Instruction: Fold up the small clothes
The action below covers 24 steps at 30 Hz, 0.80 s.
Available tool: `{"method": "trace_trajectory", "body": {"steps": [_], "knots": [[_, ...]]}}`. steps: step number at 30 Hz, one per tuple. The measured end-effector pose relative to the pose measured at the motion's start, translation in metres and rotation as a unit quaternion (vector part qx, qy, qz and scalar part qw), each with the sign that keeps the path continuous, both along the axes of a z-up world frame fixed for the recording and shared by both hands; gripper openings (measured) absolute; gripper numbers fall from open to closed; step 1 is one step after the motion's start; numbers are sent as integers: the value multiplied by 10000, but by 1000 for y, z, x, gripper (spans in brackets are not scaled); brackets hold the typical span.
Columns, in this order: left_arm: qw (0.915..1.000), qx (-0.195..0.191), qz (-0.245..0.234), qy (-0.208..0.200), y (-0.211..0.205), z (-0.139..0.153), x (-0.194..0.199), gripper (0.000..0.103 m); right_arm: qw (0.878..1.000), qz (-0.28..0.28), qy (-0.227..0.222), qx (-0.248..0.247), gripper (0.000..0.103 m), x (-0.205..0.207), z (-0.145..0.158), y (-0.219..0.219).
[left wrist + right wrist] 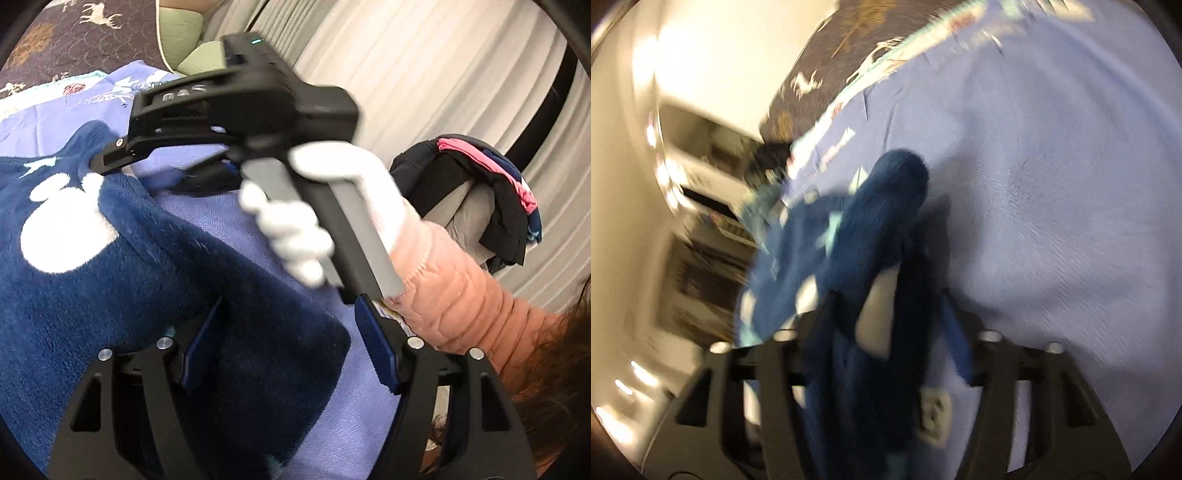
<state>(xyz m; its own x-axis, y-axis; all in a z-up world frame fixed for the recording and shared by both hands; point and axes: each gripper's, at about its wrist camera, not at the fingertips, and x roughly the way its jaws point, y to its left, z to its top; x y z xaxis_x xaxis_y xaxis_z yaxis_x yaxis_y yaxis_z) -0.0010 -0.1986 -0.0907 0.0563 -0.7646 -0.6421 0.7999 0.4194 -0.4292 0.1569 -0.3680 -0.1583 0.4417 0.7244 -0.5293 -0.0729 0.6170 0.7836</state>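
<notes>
A navy fleece garment with white shapes lies on a lilac sheet. In the left wrist view my left gripper stands open low over the garment's near corner, and its blue pads are apart from the cloth. A white-gloved hand holds my right gripper, whose tips reach the garment's far edge. The right wrist view is blurred. There the right gripper is shut on a bunched fold of the navy garment, which hangs lifted off the sheet.
A dark deer-patterned blanket lies beyond the sheet, with a green cushion by it. At the right, dark and pink clothes are heaped on a grey seat before a white curtain. A peach sleeve crosses the right side.
</notes>
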Motion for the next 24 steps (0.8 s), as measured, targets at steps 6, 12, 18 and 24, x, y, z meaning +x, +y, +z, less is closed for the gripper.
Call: {"method": "trace_trajectory", "body": {"steps": [6,12,18,24], "knots": [[9998,72,-145,-105,-4,-5,-2,71,9965,-715,-296,-324,8,3,2,-24],[9996,-146,-206,-158,5,-5,-5,71,9938,-896,-423,-508,3,-11,11,-51],[9994,-104,-299,-140,11,0,-13,71,9749,794,-1538,-1400,17,-54,71,27],[9997,-170,126,-107,56,11,-25,71,9660,462,-1099,-2296,5,-45,27,43]]}}
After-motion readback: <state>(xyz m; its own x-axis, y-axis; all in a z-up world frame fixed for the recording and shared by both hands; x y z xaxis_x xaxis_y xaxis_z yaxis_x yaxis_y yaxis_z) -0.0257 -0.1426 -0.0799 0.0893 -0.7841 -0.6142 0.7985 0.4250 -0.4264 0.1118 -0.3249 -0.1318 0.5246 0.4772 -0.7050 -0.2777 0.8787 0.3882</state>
